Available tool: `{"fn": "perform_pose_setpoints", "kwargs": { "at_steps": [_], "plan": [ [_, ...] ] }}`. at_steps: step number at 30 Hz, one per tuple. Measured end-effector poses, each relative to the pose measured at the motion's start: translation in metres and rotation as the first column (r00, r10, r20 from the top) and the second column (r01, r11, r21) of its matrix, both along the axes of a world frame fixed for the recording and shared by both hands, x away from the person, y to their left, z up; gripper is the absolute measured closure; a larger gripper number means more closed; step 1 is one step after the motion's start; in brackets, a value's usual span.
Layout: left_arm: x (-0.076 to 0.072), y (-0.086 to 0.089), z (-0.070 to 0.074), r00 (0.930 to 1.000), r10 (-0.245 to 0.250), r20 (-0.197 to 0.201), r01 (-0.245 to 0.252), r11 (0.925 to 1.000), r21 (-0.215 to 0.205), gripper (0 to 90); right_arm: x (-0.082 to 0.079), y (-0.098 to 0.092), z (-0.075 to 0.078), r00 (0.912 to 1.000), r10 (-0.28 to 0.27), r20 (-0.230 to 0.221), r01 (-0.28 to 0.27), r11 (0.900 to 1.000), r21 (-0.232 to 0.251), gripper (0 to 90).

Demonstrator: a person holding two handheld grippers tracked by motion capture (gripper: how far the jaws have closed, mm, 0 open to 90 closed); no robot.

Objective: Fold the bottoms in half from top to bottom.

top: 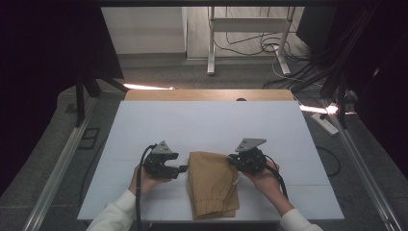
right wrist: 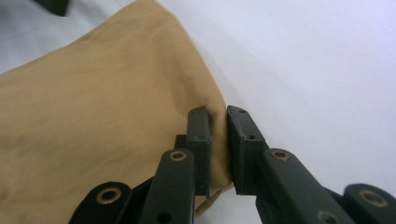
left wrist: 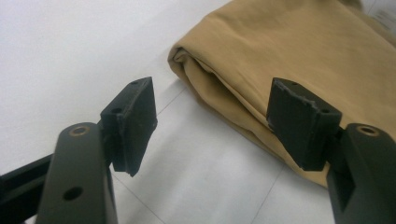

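A folded tan cloth point(top: 211, 183) lies on the white table point(top: 207, 125) near its front edge. My left gripper point(top: 185, 169) sits just left of the cloth, jaws open; in the left gripper view the cloth's folded edge point(left wrist: 224, 98) lies between and beyond the open pads point(left wrist: 135, 116). My right gripper point(top: 231, 160) is at the cloth's upper right corner. In the right gripper view its jaws point(right wrist: 219, 144) are pinched on the tan cloth's edge point(right wrist: 218, 154), with the rest of the cloth point(right wrist: 102, 116) spreading to the left.
The white sheet covers a wooden table whose far edge point(top: 207, 95) shows behind. Metal rails point(top: 62, 159) run along both sides. A desk frame point(top: 250, 38) and cables stand on the floor beyond; a power strip point(top: 325, 123) lies at the right.
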State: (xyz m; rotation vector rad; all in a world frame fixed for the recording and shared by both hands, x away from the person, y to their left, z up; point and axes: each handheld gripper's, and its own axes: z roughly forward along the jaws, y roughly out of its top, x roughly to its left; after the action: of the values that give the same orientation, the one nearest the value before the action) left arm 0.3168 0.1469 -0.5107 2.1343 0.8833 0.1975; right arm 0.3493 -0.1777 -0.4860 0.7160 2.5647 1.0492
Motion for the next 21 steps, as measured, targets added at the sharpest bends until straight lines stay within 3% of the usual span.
{"fn": "perform_pose_setpoints", "kwargs": {
  "at_steps": [6,12,18,21],
  "plan": [
    [0.0,0.0,0.0,1.0,-0.002,0.0,0.002,1.0,0.006,32.6,0.019,0.001,-0.015,0.9986,-0.029,-0.045,0.028,0.999,-0.027,79.5],
    [0.0,-0.001,0.0,1.0,-0.002,-0.001,0.002,1.0,0.005,32.5,0.024,0.001,-0.02,0.9964,-0.044,-0.073,0.043,0.999,-0.016,75.3],
    [0.0,0.0,0.0,1.0,0.001,-0.002,-0.001,1.0,0.002,32.0,0.024,-0.003,-0.018,0.9931,-0.096,-0.066,0.096,0.995,0.0,44.6],
    [0.001,0.002,0.0,0.9997,0.02,-0.012,-0.02,0.9998,0.0,31.6,0.024,-0.007,-0.015,0.9899,-0.1,-0.101,0.102,0.995,0.018,37.5]
  ]
}}
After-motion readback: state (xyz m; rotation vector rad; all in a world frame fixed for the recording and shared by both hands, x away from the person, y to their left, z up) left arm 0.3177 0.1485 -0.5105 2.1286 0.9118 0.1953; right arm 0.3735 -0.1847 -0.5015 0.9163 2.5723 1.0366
